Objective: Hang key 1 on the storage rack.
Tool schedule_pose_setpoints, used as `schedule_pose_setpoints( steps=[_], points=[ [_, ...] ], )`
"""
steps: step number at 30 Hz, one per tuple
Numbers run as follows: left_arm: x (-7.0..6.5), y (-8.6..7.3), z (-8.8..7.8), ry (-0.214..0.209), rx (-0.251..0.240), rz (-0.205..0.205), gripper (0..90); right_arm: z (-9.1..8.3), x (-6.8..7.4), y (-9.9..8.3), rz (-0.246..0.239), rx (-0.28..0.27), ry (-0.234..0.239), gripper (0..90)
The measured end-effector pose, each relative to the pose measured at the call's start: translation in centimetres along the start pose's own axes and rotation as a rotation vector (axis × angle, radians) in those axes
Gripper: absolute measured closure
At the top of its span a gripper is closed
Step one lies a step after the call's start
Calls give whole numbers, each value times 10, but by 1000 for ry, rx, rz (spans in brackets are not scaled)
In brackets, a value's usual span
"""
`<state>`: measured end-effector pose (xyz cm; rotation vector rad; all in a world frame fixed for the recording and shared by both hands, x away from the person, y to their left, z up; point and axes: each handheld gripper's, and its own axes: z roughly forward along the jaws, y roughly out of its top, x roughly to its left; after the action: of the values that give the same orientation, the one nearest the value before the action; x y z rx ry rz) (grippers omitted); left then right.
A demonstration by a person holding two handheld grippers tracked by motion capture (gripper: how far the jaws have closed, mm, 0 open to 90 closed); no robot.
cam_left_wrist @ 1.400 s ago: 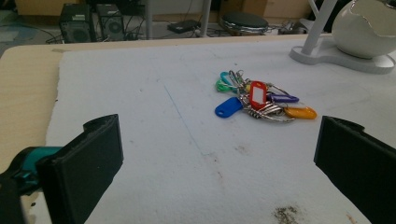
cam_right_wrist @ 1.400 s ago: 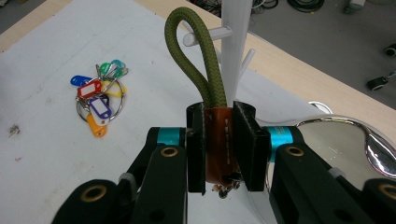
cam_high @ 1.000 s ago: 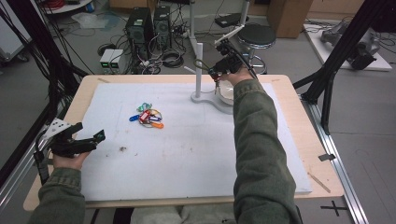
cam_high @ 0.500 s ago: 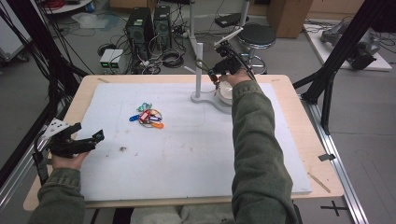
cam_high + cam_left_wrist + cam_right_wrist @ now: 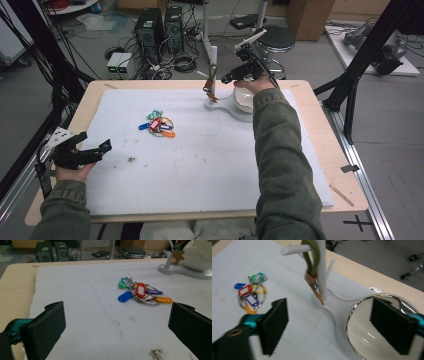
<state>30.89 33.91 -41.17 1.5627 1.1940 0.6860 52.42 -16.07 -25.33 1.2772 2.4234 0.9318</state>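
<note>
Holding low at 8 o'clock on the table (image 5: 320,165), left gripper (image 5: 102,148) sits over the white mat (image 5: 200,165), jaws wide apart, nothing between them; in the left gripper view they frame bare mat with a dark smudge (image 5: 156,353) close in. Mid-mat, toward 11 o'clock from centre, bunch of keys with coloured tags (image 5: 159,125) lies flat, well apart from both grippers. Far end, 12–1 o'clock: right gripper (image 5: 227,79) hovers just beside the white peg stand (image 5: 214,65), jaws apart and just been opening, nothing clamped between them. Key ring on an olive loop (image 5: 313,260) hangs from a peg of the stand, brown tag dangling against the post, clear of the pads. White bowl with silver rim (image 5: 362,335) sits on the stand's base at 1 o'clock, under the right gripper's outer jaw in the right gripper view; can't tell if that jaw touches the rim.
</note>
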Motion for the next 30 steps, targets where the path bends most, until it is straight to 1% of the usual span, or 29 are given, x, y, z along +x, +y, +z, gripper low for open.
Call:
schedule_pose_setpoints(
  steps=[2,3,6,10,12,17,20,22,24,26,28,30],
  points=[
    [0,0,0,0,1,1,18,-4,-1,-3,11,-15,2,110],
    [0,0,0,0,1,1,18,-5,-2,-6,7,-26,6,110],
    [0,0,0,-3,1,0,17,-8,-3,-13,1,-46,-8,105],
    [0,0,0,-2,-2,-3,17,-12,-4,-19,2,-44,-13,102],
    [0,0,0,-1,-2,-4,17,-13,-4,-20,-12,-39,-17,102],
    [0,0,0,1,-3,-3,18,-17,-1,-21,-24,-48,-16,102],
    [0,0,0,2,-4,-1,17,-19,3,-23,-41,-48,-17,102],
    [0,0,-1,2,-4,-1,17,-21,4,-25,-41,-63,-12,102],
    [0,0,-1,2,-5,-2,18,-22,3,-30,-32,-85,-3,102],
    [0,0,-1,2,-6,-3,17,-21,2,-35,-28,-80,-5,102],
    [0,0,-1,2,-6,-3,17,-20,1,-39,-29,-56,-17,102],
    [0,0,0,3,-7,-2,18,-21,2,-41,-44,-47,-26,102]
  ],
)
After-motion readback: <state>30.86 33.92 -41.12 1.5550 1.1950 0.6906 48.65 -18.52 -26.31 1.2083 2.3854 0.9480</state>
